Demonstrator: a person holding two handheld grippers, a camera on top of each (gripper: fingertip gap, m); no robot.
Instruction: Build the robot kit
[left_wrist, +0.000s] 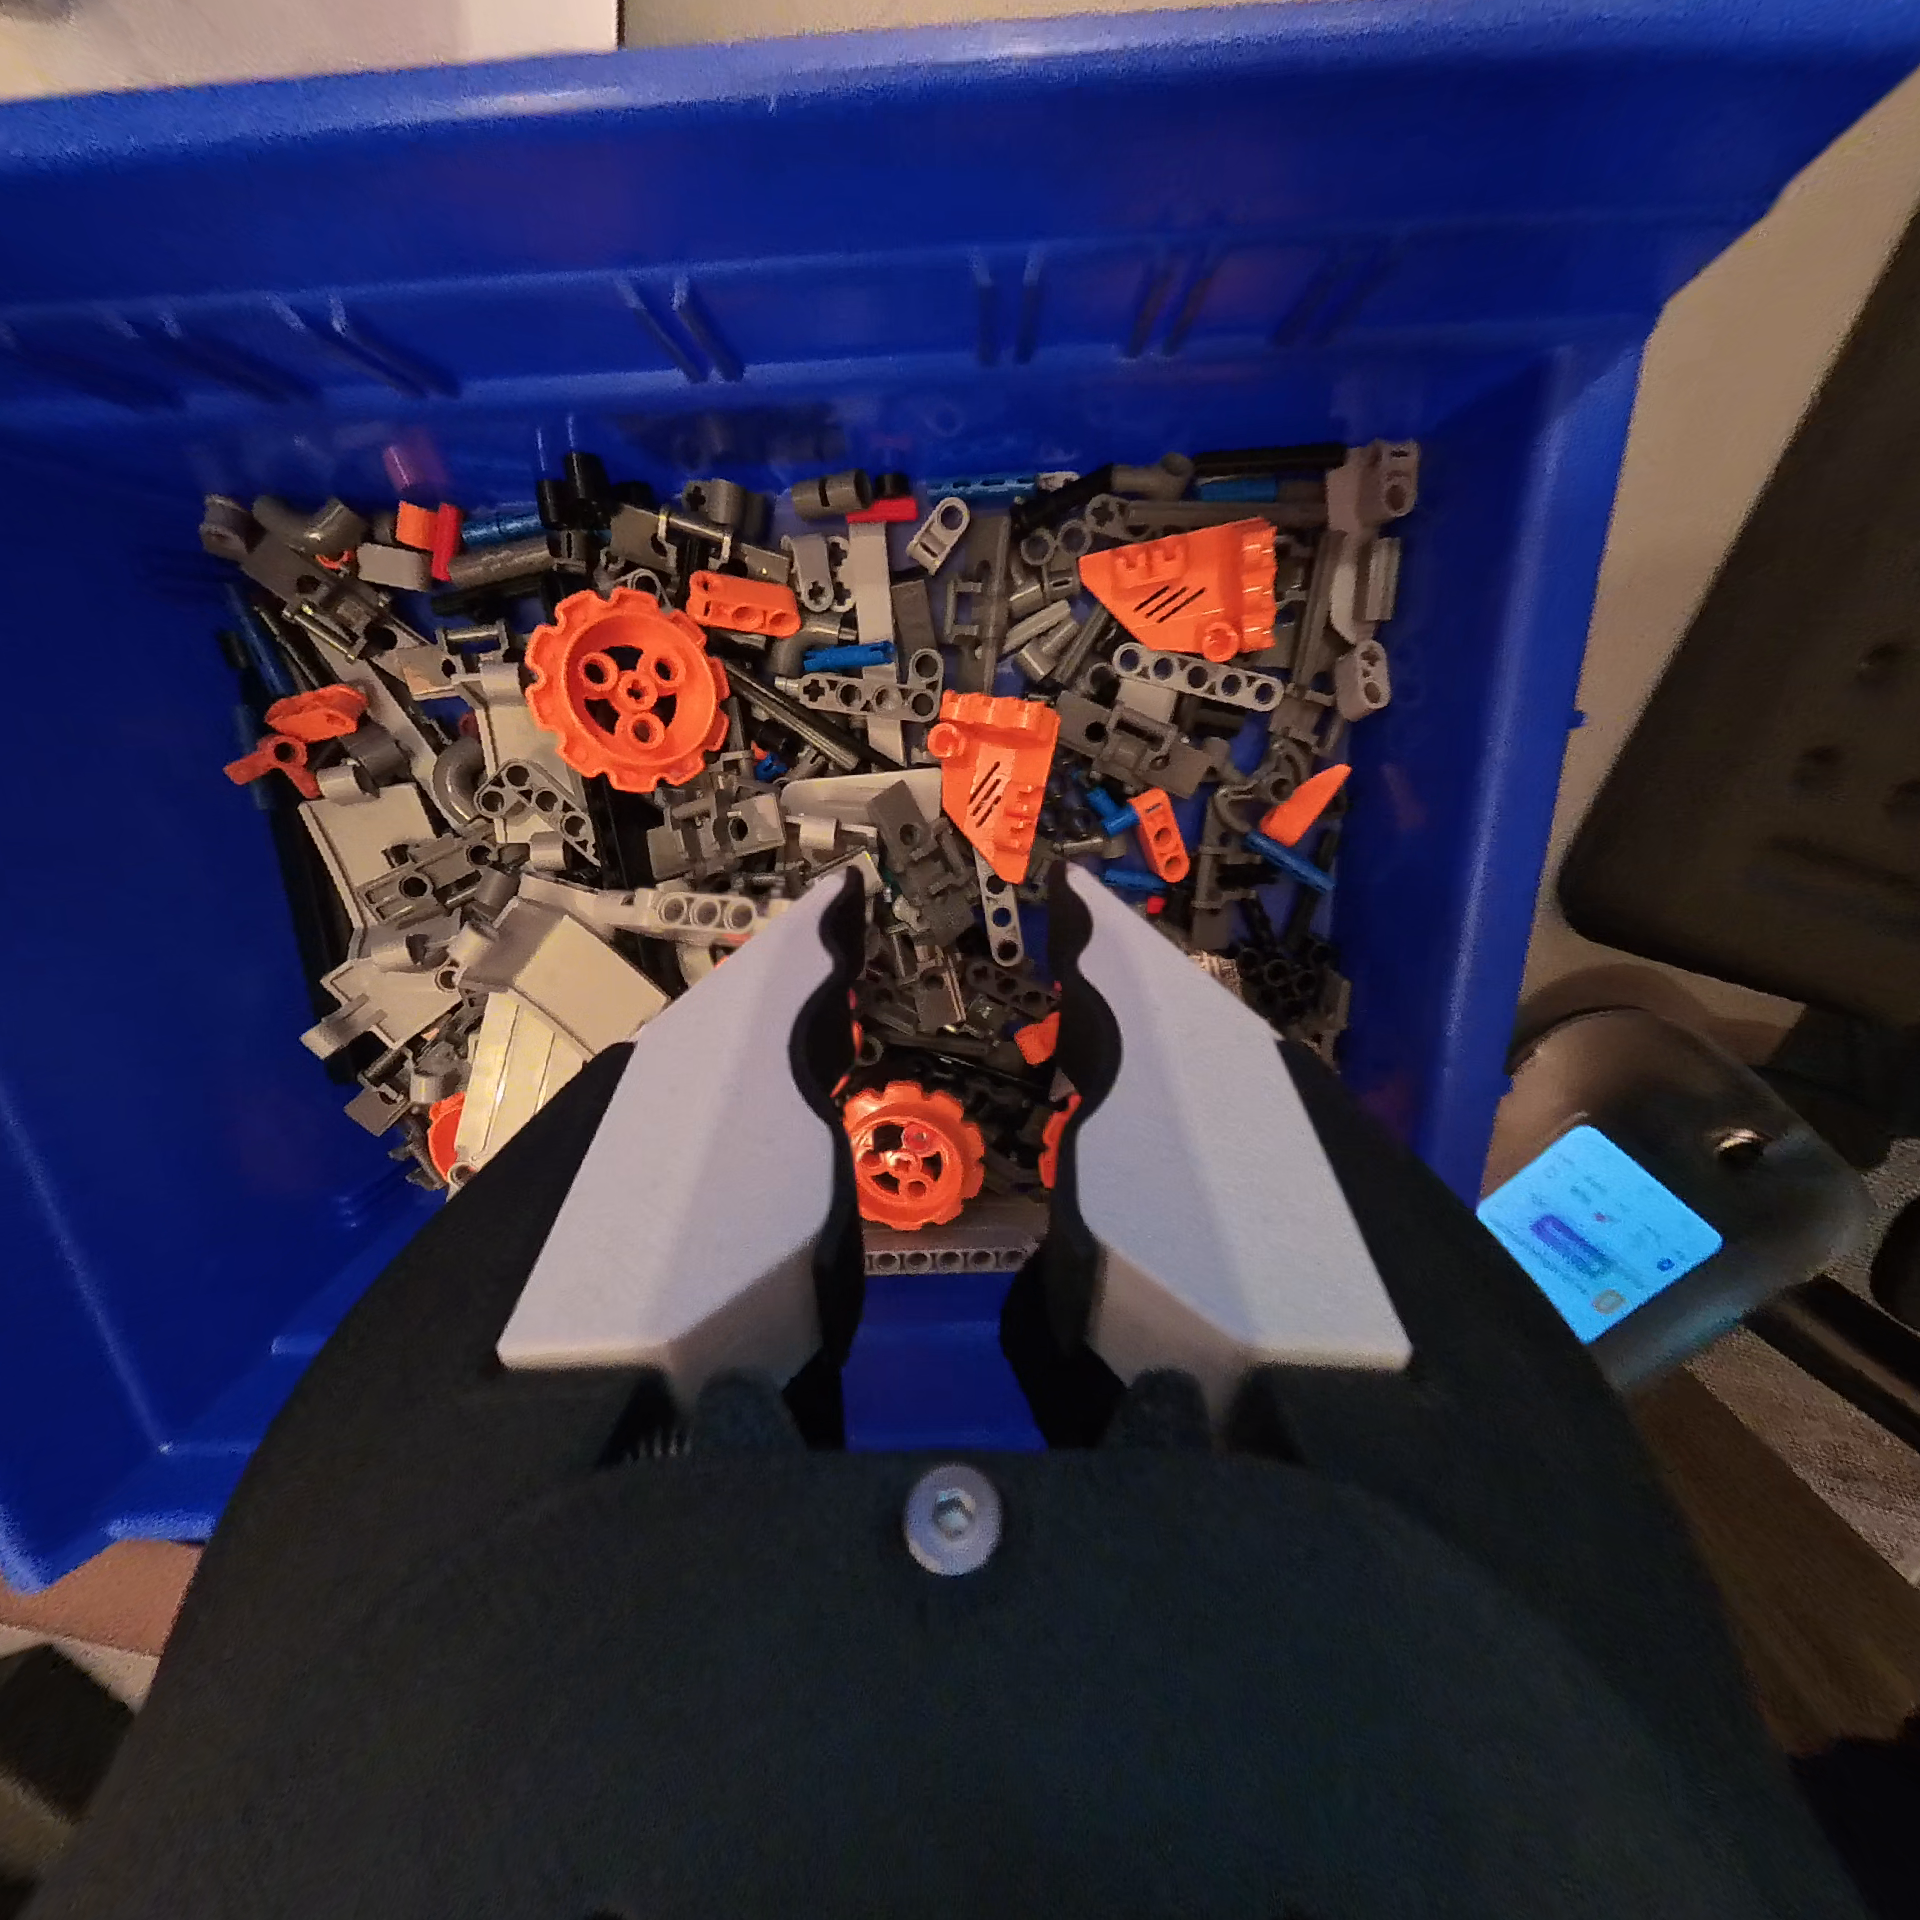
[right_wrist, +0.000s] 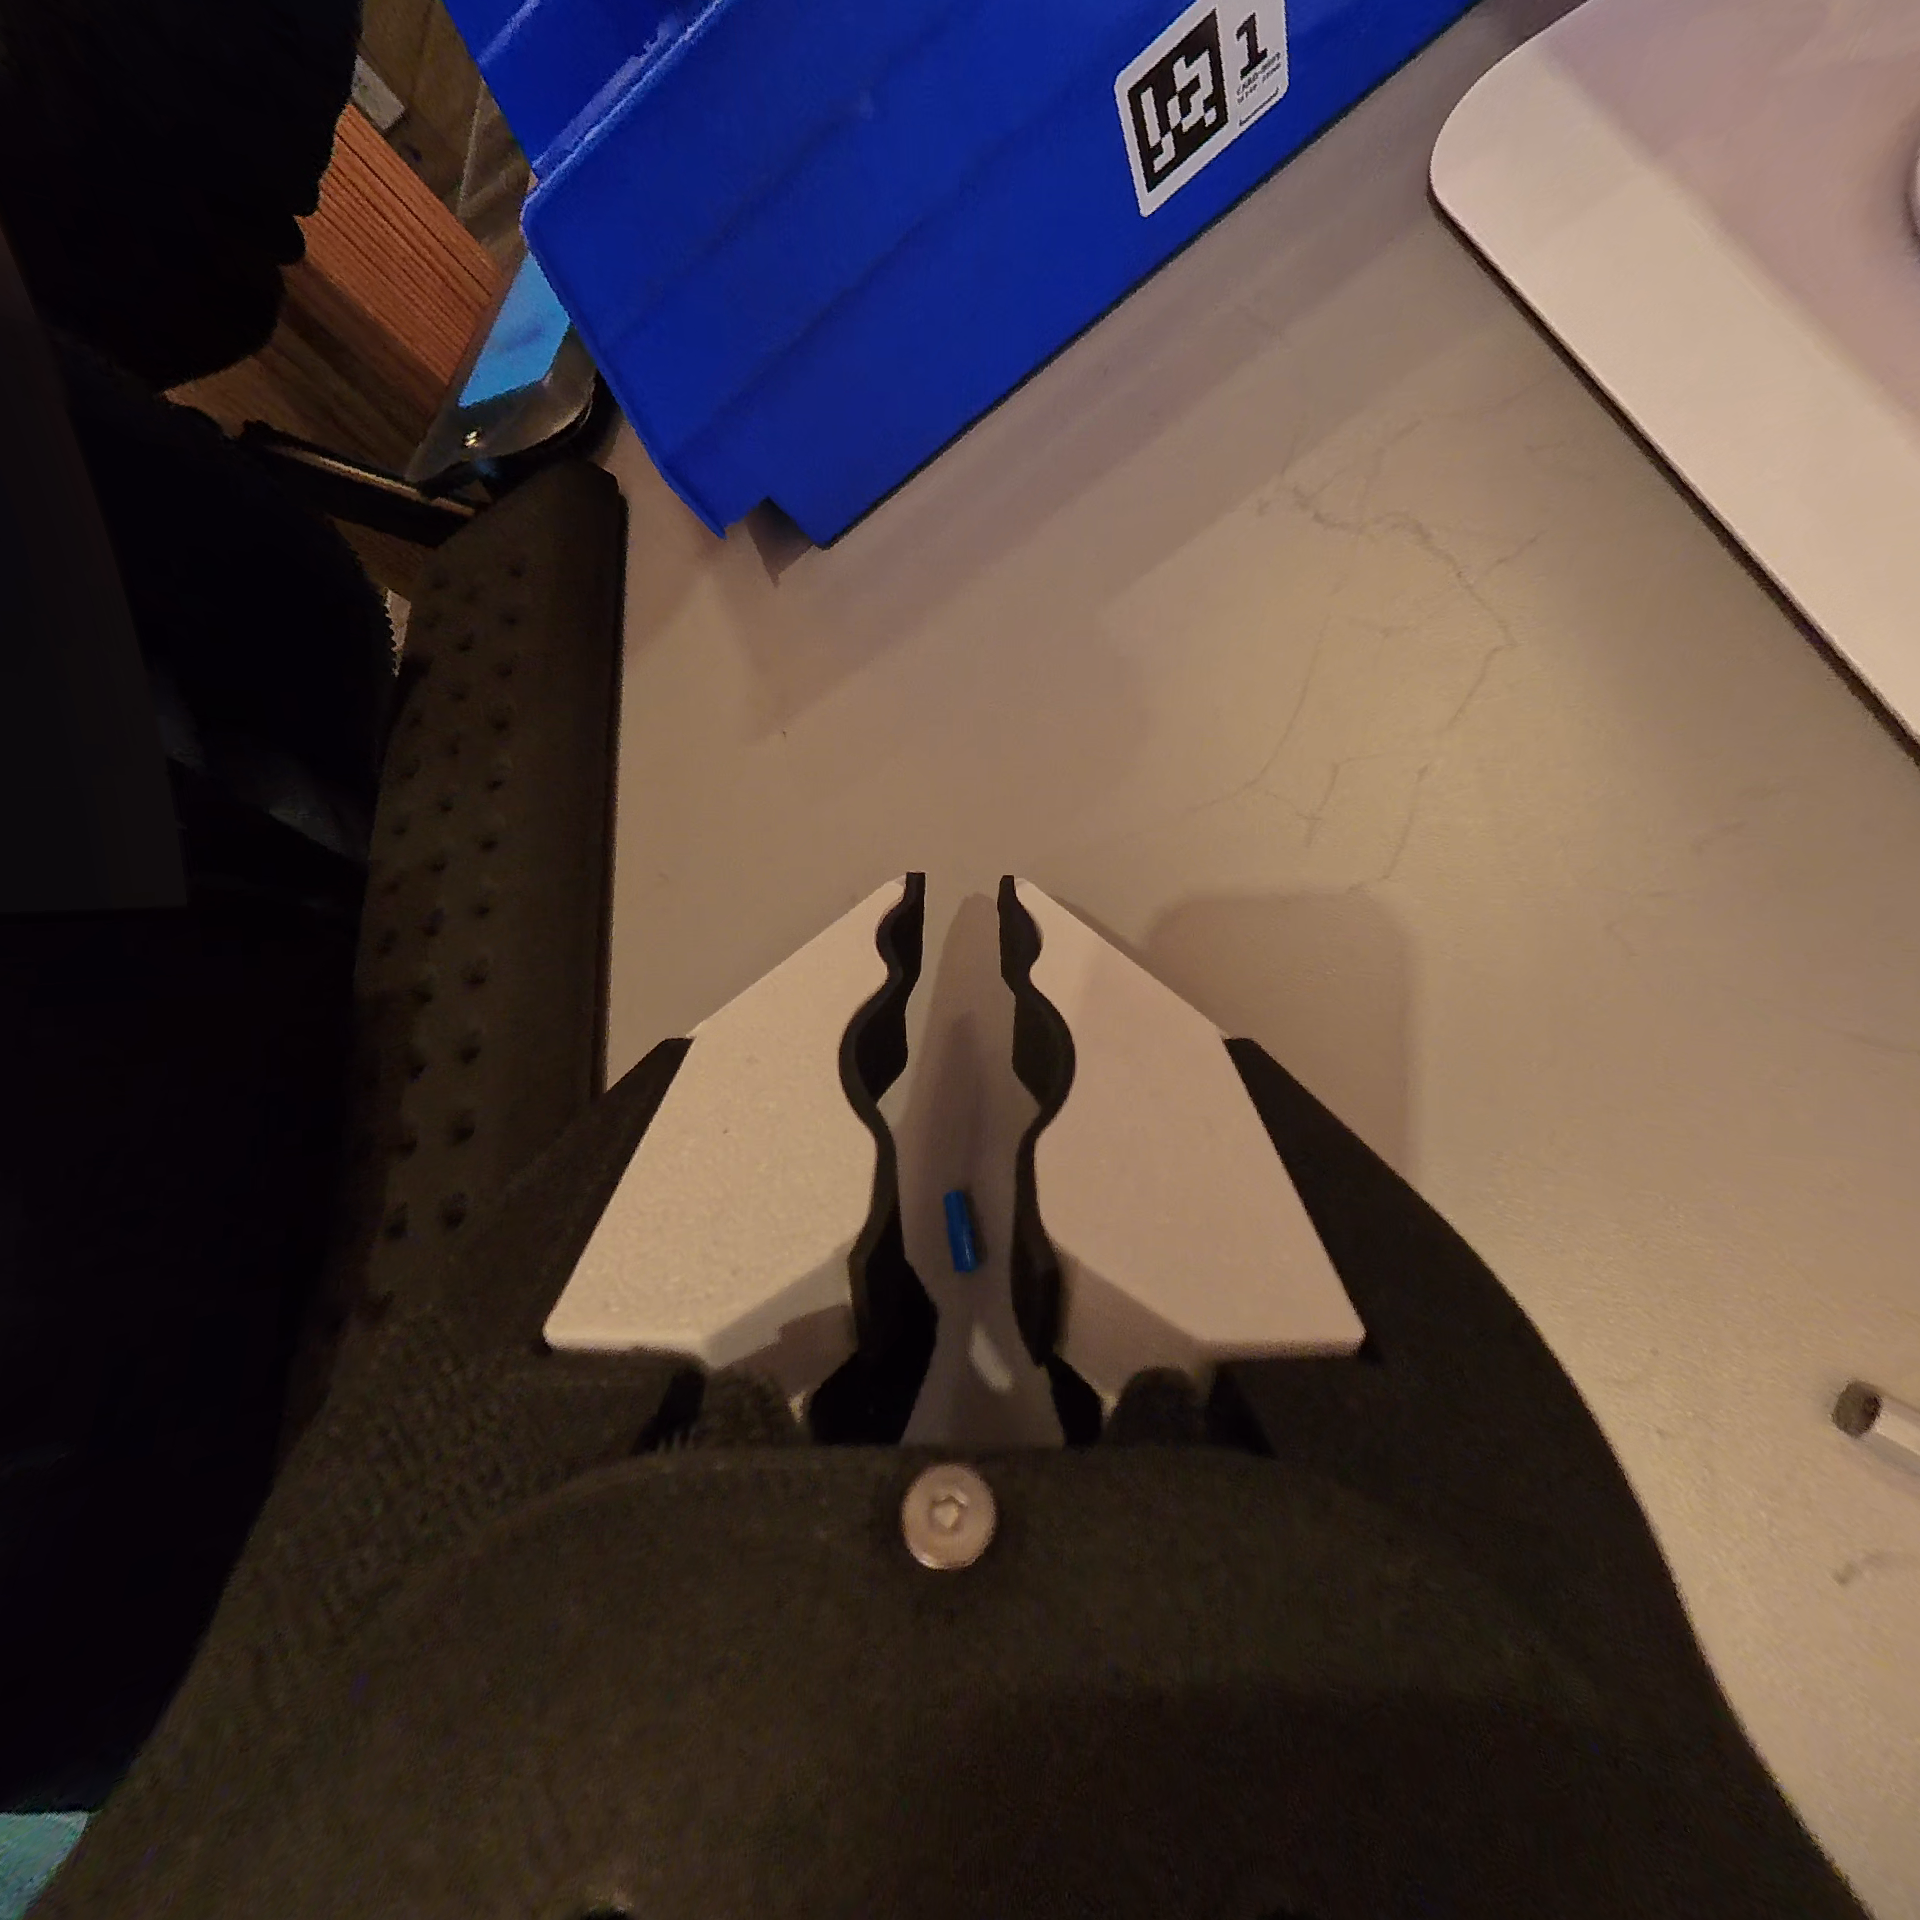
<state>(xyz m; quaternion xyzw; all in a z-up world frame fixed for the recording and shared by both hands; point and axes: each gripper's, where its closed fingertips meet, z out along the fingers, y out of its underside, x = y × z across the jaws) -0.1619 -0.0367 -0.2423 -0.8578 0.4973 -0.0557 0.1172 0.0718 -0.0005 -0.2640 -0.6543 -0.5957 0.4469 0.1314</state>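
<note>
Both tongs are seen from their own cameras, each with pale grey fingers lined by wavy black pads. Left gripper (left_wrist: 954, 883) is held over a blue bin (left_wrist: 935, 312), its fingers spread apart with nothing between them, the tips poised above a heap of small plastic building pieces (left_wrist: 790, 790) in grey, black, orange and blue that covers the bin's floor. A large orange toothed wheel (left_wrist: 627, 688) lies toward the far left of the heap; a smaller orange wheel (left_wrist: 912, 1155) is framed between the open fingers, near the bin's near wall, beside a grey holed beam (left_wrist: 951, 1260). Two orange wedge-shaped panels (left_wrist: 1184, 587) are seen at the far right and centre of the pile. Off the bin's right side a lit phone screen (left_wrist: 1598, 1231) is visible.

Right gripper (right_wrist: 960, 883) is pointed down at a pale, finely cracked desk (right_wrist: 1351, 727), its fingers drawn close with a narrow gap left at the tips, and nothing is gripped. A small blue pin (right_wrist: 962, 1230) lies on the desk, seen through the gap between the fingers. The bin's outer wall, bearing a black-and-white square marker (right_wrist: 1200, 104), stands toward the desk's far edge, and a white rounded board (right_wrist: 1714, 364) is seen at the far right corner.
</note>
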